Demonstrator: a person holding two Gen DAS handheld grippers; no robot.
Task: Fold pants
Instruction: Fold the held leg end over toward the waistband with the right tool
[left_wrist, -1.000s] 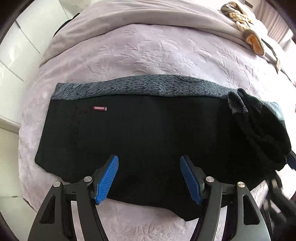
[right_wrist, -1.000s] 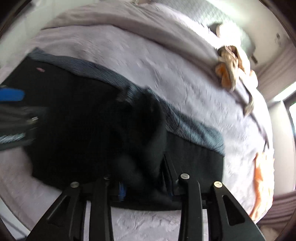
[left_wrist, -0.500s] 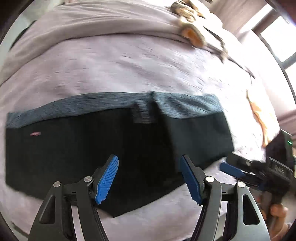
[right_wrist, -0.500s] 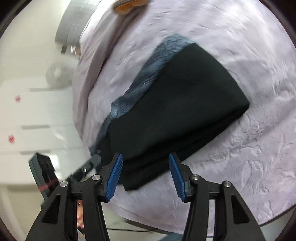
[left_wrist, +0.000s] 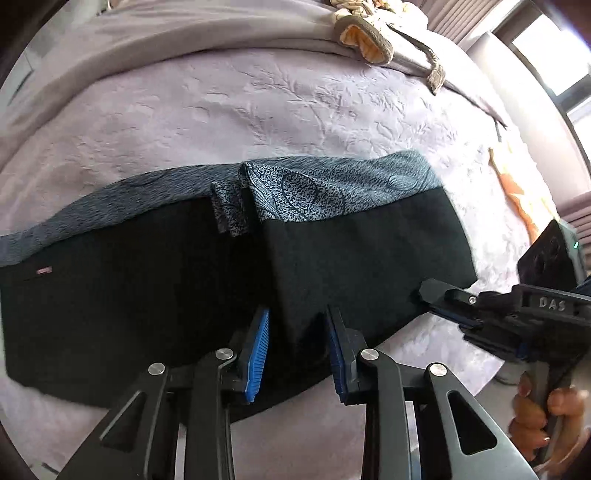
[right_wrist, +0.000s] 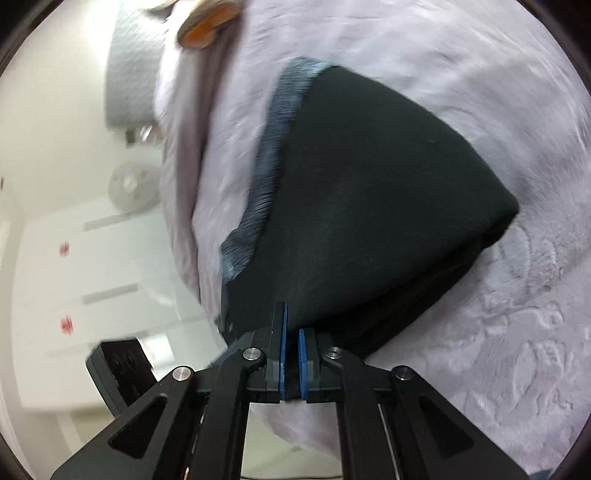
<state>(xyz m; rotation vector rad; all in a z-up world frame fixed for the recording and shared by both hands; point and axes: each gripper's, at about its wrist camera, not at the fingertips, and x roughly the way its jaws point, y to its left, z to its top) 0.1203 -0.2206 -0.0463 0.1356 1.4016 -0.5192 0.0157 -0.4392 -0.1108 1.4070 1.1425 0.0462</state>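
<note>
Left wrist view: black pants (left_wrist: 177, 288) with grey patterned waistband (left_wrist: 332, 188) lay flat across pale quilted bedspread (left_wrist: 258, 110), waistband along far edge, right part folded back over the middle. Left gripper (left_wrist: 297, 332) pointed steeply down at near edge of the fold; jaws had just been closing, blue pads (left_wrist: 256, 350) pressed on a raised ridge of black cloth between them. Right gripper (left_wrist: 430, 297) came in from the right, tips at near right corner of the folded layer; hand (left_wrist: 546, 410) seen on its handle. Tan and orange garment (left_wrist: 369, 33) lay at far edge on the folded blanket (left_wrist: 184, 40).

Right wrist view: somewhat blurred. Right gripper (right_wrist: 291, 354) nearly shut, jaws just been closing, thin edge of the pants (right_wrist: 369, 206) pinched between its pads. Folded stack spread away from the tips over the bedspread (right_wrist: 517, 332). White cabinets (right_wrist: 92, 258) to the left.
</note>
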